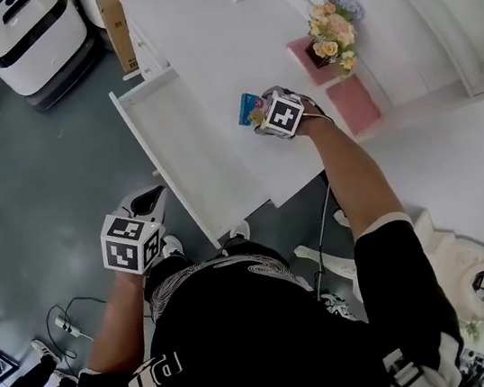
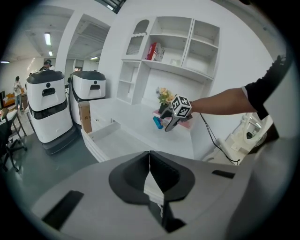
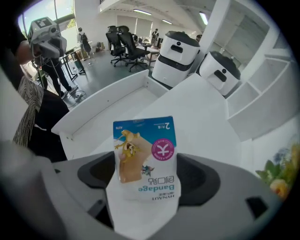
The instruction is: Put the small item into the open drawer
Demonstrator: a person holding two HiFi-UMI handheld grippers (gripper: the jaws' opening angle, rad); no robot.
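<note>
A small bandage packet (image 3: 145, 159), blue and white with a pink round mark, is clamped between the jaws of my right gripper (image 3: 145, 187). In the head view that right gripper (image 1: 268, 118) hovers over the white desk top (image 1: 201, 49) with the packet (image 1: 249, 107) sticking out to its left. The open white drawer (image 1: 183, 156) juts out from the desk's left side, its inside bare. My left gripper (image 1: 147, 210) hangs low beside the drawer's near corner, jaws pressed together with nothing in them. From the left gripper view the packet (image 2: 158, 123) shows far off.
A pink pot of flowers (image 1: 331, 37) and a pink box (image 1: 353, 103) stand on the desk right of my right gripper. White shelving (image 2: 171, 51) rises at the desk's back. Two white machines (image 1: 26, 35) and a cardboard box (image 1: 112, 17) sit on the floor beyond the drawer.
</note>
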